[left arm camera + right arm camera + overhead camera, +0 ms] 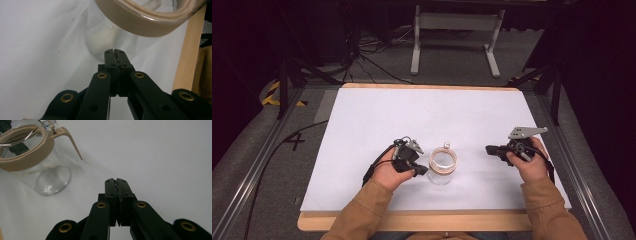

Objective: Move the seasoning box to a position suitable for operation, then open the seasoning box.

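While both pairs of jaws are pressed together on nothing, the clear glass jar with a tan rim band and clip lid (443, 166) is seen standing upright near the front-centre of the white table sheet (377, 112). It is just right of the left gripper (421, 170), tips nearly touching its wall; the right gripper (488, 149) is well apart to the right, with open sheet between

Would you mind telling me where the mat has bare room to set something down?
The far half of the white mat beyond the glass jar is bare, as is the strip between the jar and the right gripper. It is crowded where the left gripper sits close beside the jar.
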`<state>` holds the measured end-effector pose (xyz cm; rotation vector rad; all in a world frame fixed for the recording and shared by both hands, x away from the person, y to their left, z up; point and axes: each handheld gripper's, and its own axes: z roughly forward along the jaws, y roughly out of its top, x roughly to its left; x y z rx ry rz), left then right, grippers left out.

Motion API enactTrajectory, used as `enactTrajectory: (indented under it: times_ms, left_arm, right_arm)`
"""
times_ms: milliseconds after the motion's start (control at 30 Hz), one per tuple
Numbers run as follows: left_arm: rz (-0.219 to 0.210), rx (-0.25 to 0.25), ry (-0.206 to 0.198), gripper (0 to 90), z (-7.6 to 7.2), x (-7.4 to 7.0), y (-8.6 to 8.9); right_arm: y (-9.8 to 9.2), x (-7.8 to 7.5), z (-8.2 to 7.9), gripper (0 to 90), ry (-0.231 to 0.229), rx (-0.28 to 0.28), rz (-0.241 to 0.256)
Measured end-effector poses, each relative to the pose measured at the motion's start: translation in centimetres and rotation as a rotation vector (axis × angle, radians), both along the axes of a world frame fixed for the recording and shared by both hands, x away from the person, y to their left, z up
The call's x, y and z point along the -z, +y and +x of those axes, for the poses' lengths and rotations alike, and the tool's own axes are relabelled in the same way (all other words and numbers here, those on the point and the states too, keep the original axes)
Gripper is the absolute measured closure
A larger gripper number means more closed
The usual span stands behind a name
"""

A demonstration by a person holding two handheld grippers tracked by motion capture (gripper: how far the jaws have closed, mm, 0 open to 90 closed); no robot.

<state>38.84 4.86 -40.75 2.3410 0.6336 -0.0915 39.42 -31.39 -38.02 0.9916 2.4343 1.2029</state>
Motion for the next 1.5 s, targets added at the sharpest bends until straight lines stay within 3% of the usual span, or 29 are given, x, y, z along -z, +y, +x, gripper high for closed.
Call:
enactTrajectory:
  times_ms: [433,633,733,1067,1267,1500]
  left_arm:
    - [0.002,0.063,0.026,89.7,0.2,0.1,-1.9]
    - [-0.015,0.052,0.035,89.2,0.4,-0.3,-1.4]
    - [-0.025,0.044,0.021,88.5,0.5,-1.3,-0.5]
    - [-0.152,0.008,-0.086,87.7,-0.1,-5.4,0.9]
    - [-0.259,-0.035,-0.146,87.9,0.4,-6.7,0.6]
    - [-0.301,-0.039,-0.166,87.6,1.8,-7.0,-0.7]
  right_arm:
    - [-0.9,0.3,-1.0,88.9,0.002,0.024,-0.010]
    - [-1.3,0.2,-1.2,88.8,0.000,0.034,-0.009]
    - [-1.3,0.2,-1.2,88.8,-0.001,0.032,-0.012]
    - [-1.6,0.5,-1.7,88.8,0.000,0.047,-0.012]
    - [-2.2,0.5,-2.7,88.8,-0.004,0.067,-0.015]
    - [-2.4,0.9,-3.7,88.8,0.008,0.077,-0.008]
